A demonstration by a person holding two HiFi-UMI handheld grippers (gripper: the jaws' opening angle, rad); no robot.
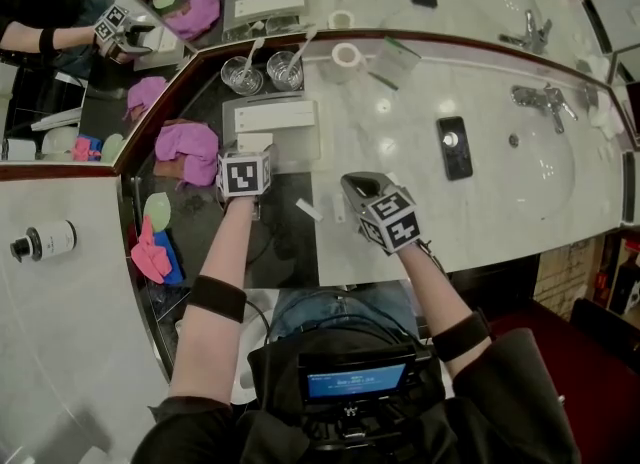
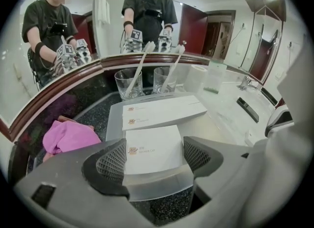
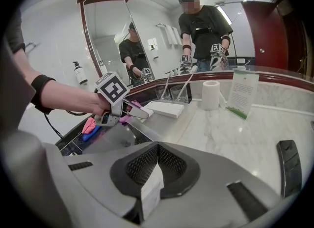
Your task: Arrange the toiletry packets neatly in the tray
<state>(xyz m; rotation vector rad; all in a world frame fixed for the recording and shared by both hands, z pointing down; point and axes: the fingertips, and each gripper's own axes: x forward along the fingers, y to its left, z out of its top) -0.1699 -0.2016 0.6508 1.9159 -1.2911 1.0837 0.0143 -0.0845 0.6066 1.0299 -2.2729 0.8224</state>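
1. You stand at a marble vanity counter (image 1: 400, 152) with a sink (image 1: 545, 167) at your right. A corner mirror (image 2: 73, 20) behind it reflects you and both grippers.
2. A dark speckled section of the top lies at your left. On it sits the grey tray (image 2: 113, 119), with a pink cloth (image 2: 66, 136) bunched just beside its left rim.
3. Your left gripper (image 2: 156, 156) points steeply down over the near end of the tray. Its jaws are spread and not clamped.
4. Your right gripper (image 3: 156, 165) hovers over the marble to the right of the tray. Its jaws are clenched together on a thin white packet (image 3: 149, 192), pinched edge-on.
5. Two long white boxes (image 2: 164, 114) lie side by side across the far part of the tray.
6. The square white packet (image 2: 152, 148) lies flat in the tray just in front of those boxes, at the near rim. It sits between your left jaws, with a pad close by each side edge.
7. Behind the tray stand two glasses (image 2: 128, 82), each with a toothbrush leaning in it.
8. Further right on the marble are a paper roll (image 3: 210, 94) and a standing card (image 3: 244, 93).
9. A flat black device (image 1: 453, 147) lies between the tray and the sink.
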